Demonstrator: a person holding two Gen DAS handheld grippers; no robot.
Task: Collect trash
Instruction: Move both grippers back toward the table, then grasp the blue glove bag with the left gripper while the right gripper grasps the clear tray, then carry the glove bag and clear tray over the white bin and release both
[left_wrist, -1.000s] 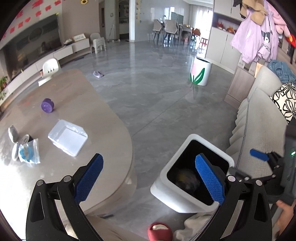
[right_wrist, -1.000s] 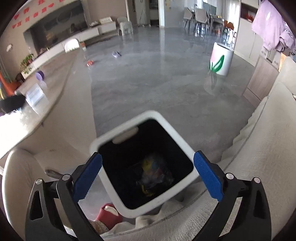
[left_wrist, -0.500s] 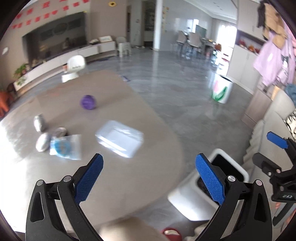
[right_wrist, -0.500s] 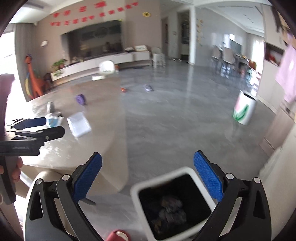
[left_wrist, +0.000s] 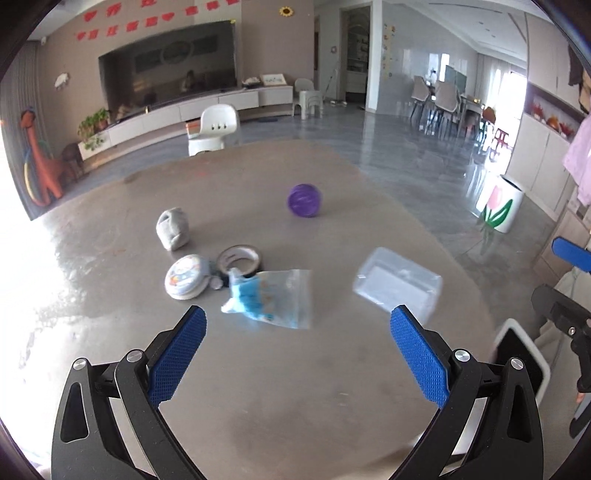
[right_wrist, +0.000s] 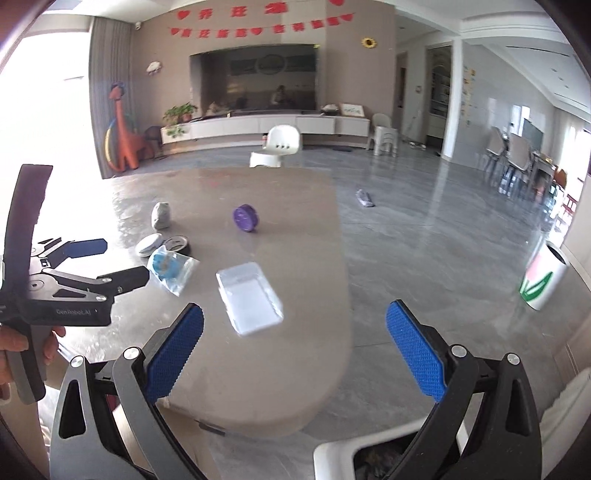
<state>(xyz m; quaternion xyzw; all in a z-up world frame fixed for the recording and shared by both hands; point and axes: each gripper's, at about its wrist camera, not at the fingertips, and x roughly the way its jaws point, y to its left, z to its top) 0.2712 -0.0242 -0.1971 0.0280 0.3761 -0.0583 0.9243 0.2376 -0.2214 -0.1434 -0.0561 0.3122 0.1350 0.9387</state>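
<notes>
Home living room: wall television (right_wrist: 271, 83), dining chairs (left_wrist: 439, 96)

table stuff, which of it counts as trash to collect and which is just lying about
Likely for the job:
plastic bag
clear tray
trash bin

Likely just lying about:
purple ball
tape roll
round tin
grey bundle

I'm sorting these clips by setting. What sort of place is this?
Most likely a home's open living and dining room: a large wall-mounted television above a long low white cabinet, a dining table with grey chairs in the background, and an orange dinosaur toy suggesting children live here.
</notes>
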